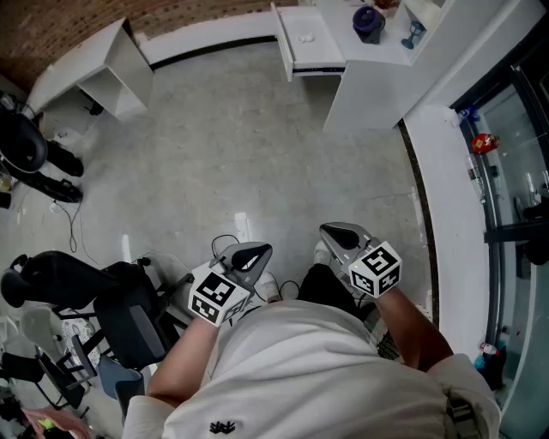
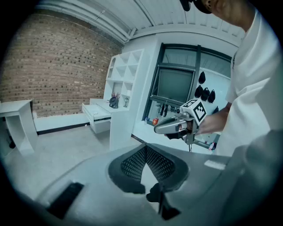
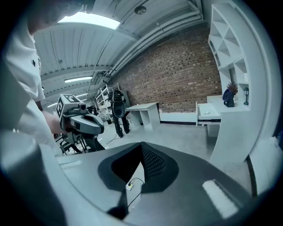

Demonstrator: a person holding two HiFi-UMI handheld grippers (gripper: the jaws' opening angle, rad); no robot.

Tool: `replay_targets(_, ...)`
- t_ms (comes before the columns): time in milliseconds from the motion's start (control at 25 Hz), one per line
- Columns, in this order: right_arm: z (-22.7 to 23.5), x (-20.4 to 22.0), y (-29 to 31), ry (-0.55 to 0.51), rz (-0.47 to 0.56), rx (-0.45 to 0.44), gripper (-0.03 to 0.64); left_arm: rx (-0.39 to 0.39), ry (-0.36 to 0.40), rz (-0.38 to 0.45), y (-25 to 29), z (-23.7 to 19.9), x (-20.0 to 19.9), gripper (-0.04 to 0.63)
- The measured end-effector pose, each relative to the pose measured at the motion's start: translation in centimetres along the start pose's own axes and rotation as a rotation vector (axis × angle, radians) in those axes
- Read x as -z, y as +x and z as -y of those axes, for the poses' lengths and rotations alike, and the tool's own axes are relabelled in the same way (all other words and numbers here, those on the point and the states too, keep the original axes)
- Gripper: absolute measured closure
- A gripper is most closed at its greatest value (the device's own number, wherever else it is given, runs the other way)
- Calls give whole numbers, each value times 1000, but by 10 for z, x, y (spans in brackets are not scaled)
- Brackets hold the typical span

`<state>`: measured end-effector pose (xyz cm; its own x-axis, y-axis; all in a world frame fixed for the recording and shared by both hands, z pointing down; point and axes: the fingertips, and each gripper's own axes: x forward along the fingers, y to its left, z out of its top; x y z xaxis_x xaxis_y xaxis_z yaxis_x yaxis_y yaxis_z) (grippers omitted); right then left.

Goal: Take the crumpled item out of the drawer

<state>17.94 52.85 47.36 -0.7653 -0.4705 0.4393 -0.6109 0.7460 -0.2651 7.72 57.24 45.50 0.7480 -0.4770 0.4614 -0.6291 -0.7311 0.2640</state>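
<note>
The white drawer [image 1: 307, 41] stands pulled open in the white cabinet at the far end of the room. A small white crumpled item [image 1: 307, 37] lies inside it. The drawer [image 2: 98, 114] also shows far off in the left gripper view, and the drawer [image 3: 208, 112] in the right gripper view. My left gripper [image 1: 264, 249] and right gripper [image 1: 326, 229] hang side by side close to the person's body, far from the drawer. Both are shut with nothing between the jaws. Each gripper view looks across at the other: the right gripper [image 2: 177, 126] and the left gripper [image 3: 82, 123].
Grey floor stretches between me and the cabinet [image 1: 377, 81]. A dark blue vase [image 1: 369, 21] stands on its top. A white desk [image 1: 94, 64] is at the far left. Black chairs and gear [image 1: 60, 279] crowd the near left. A glass wall [image 1: 515, 171] runs along the right.
</note>
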Motion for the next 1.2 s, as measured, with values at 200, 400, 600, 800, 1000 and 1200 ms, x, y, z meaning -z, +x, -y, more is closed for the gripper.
replay_targets(200,-1,-10,15,40,-2,-35,606,1,-28,10,2,-13,-2,589)
replay_targets(400,38,-35,22,18,2,-45,606,5,-41,28,37,-26,-36,589)
replay_targets(600,95,-65,25,56,63,-64,604,4,-11,21,80,-42,-77,589)
replay_targets(800,157,-73,28,19,62,-41,448,-12,6,-1,120,-56,-101,589)
replay_targets(1000,198,-78,47,14,56,-19,431,-31,5,-13,138,-80,-117,589)
replay_targets(1200,221,-94,78,23,63,2,439,-27,11,-22,144,-120,-128,589)
